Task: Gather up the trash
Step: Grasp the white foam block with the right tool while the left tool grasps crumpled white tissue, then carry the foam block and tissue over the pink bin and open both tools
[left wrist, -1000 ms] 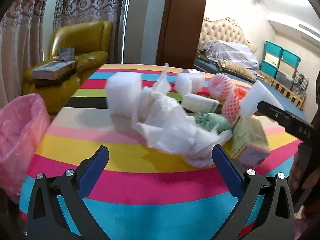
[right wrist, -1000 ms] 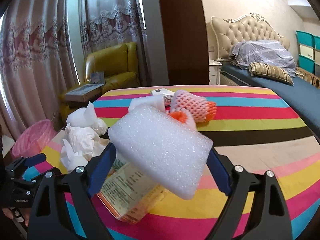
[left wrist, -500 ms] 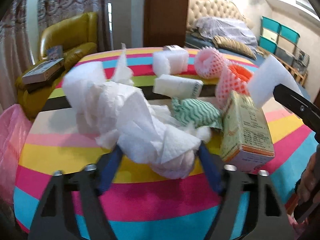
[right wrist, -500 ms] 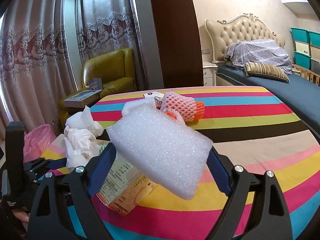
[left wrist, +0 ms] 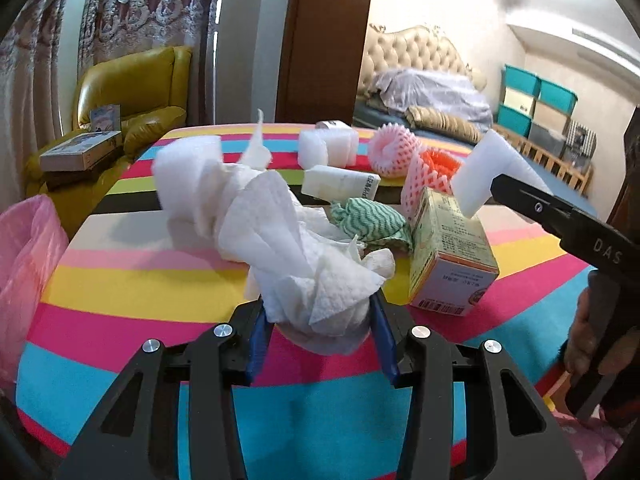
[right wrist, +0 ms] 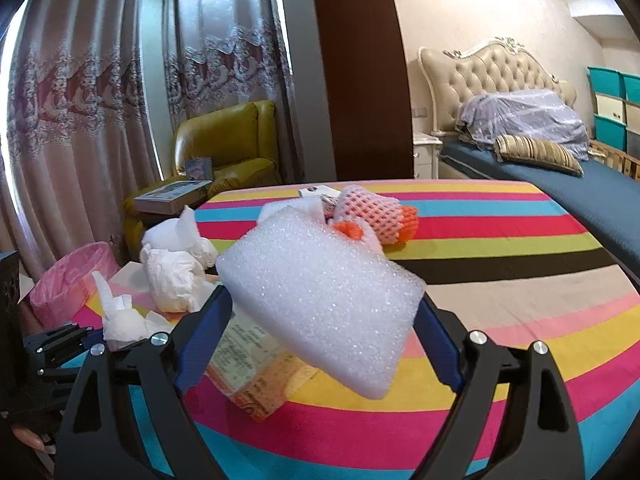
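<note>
A big wad of crumpled white tissue lies on the striped table. My left gripper has its jaws closing, and the blue pads pinch the wad's near end. In the right wrist view that gripper shows low at the left with tissue in it. My right gripper is shut on a white foam block, held just above the table. From the left wrist view the foam block hangs at the right.
A printed carton, a green-white cloth, pink and orange fruit nets, foam rolls and a white pack lie beyond the tissue. A pink-lined bin stands left of the table, a yellow armchair behind it.
My left gripper moved forward over the tissue wad and its jaws came in from wide open to pinch it. The right gripper kept still with the foam block.
</note>
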Motion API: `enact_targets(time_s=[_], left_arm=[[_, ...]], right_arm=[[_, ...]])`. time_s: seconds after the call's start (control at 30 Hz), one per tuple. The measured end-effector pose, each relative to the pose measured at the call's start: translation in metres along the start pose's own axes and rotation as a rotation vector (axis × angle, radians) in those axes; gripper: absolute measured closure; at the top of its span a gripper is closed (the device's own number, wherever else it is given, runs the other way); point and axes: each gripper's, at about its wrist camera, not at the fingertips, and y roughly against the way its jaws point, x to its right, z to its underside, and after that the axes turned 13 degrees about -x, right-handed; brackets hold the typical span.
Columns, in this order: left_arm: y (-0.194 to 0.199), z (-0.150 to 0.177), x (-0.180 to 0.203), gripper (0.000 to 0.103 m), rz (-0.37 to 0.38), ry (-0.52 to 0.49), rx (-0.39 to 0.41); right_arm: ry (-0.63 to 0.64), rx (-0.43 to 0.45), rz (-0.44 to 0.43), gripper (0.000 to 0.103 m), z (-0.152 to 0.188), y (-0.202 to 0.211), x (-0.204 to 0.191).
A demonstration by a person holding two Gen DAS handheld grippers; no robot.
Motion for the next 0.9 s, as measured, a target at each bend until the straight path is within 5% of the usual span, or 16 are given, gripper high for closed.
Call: enact_targets(time_s=[0.9], left_arm=[[0.055,0.022,-0.045,0.06,-0.168,0.053,0.161]], right_arm=[[0.179,-0.004,-0.033,0.017,0.017,0.004,-0.047]])
